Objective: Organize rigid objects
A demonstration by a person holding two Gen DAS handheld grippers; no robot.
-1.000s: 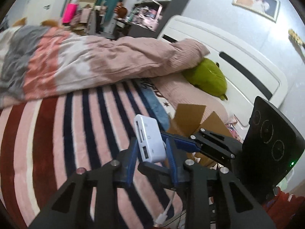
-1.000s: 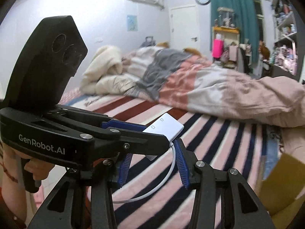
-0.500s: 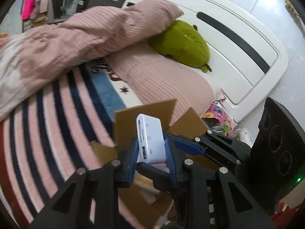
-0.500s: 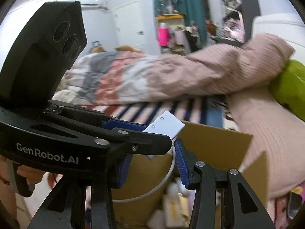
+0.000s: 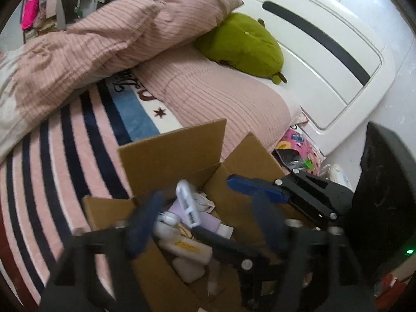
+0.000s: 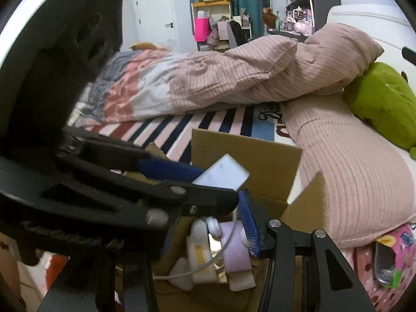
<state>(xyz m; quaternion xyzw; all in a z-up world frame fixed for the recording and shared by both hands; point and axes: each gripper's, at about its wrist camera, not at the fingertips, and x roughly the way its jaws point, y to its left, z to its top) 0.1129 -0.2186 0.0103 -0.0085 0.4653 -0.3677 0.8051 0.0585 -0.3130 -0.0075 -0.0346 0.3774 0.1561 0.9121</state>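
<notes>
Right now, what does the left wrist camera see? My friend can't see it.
A small white plastic adapter hangs loose above an open brown cardboard box of white bottles, between the opening jaws of the left gripper. The box stands against a pink-and-navy striped bed.

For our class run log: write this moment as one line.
stage: drop | left gripper: opening, adapter freed | right gripper: opening, cable between | box: below
</notes>
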